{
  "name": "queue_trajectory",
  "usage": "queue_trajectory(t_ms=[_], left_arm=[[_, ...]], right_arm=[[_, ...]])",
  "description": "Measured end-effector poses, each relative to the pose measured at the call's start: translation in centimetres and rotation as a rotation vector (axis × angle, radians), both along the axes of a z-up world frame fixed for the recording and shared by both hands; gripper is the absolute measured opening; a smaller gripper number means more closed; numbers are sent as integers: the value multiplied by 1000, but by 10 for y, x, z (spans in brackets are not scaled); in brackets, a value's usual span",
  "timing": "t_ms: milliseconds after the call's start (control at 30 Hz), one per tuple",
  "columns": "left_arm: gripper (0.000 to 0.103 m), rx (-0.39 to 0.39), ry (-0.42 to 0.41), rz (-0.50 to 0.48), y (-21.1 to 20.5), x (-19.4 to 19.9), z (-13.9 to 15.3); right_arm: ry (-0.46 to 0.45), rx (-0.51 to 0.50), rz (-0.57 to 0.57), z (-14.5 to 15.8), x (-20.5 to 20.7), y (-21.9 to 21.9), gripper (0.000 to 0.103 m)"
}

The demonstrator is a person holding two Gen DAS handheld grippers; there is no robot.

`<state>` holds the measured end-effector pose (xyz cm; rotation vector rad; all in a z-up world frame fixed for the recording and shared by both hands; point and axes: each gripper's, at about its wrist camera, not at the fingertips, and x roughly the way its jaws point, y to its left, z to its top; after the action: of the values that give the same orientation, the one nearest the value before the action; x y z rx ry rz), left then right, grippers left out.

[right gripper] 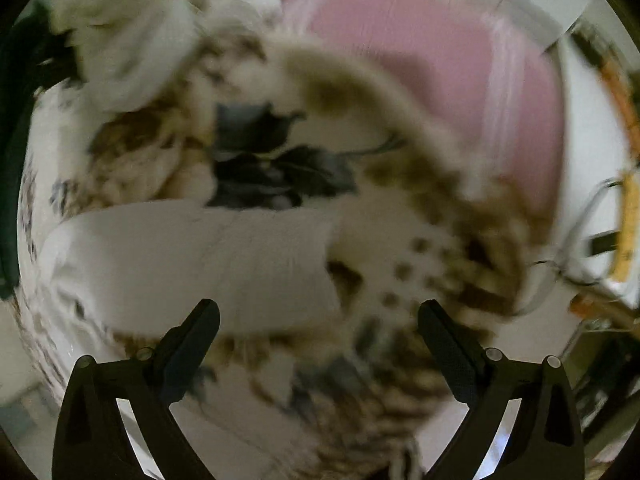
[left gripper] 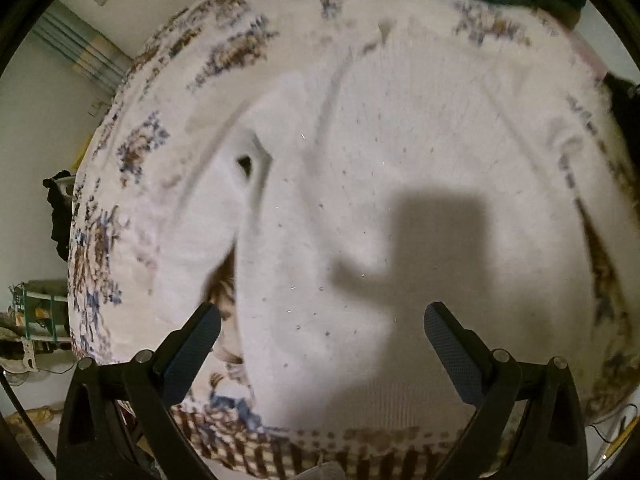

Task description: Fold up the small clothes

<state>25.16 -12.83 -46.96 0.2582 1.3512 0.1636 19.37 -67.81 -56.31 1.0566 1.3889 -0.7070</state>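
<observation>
A white knitted garment (left gripper: 352,184) lies spread on a floral cloth (left gripper: 132,152), filling most of the left wrist view, with a sleeve folded along its left side. My left gripper (left gripper: 322,320) hangs open just above the garment's lower part, nothing between its fingers. In the right wrist view, which is blurred, a white part of the garment (right gripper: 192,264) stretches across the floral cloth (right gripper: 420,264). My right gripper (right gripper: 319,318) is open above that white part's right end, holding nothing.
The floral cloth covers a raised surface whose edge (left gripper: 320,448) runs along the bottom of the left wrist view. A pink cloth (right gripper: 432,64) lies at the far side in the right wrist view. Cluttered shelves (left gripper: 36,312) stand at the left, cables and a rack (right gripper: 600,240) at the right.
</observation>
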Motion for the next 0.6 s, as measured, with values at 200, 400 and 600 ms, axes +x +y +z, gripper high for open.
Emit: queue_trajectory(t_ms=[200,400,600], left_arm=[[103,-15,-5,7,-8,20,-29],[103,-105,-24,-1,-13,29,-37],[103,-157,-38,-12,-13,28,-47]], right_arm=[[-132,12,141,-14,24,4,9],[-198,-191,136,46,23,-56,9],[-187,-277,178,73,58,-81,9]])
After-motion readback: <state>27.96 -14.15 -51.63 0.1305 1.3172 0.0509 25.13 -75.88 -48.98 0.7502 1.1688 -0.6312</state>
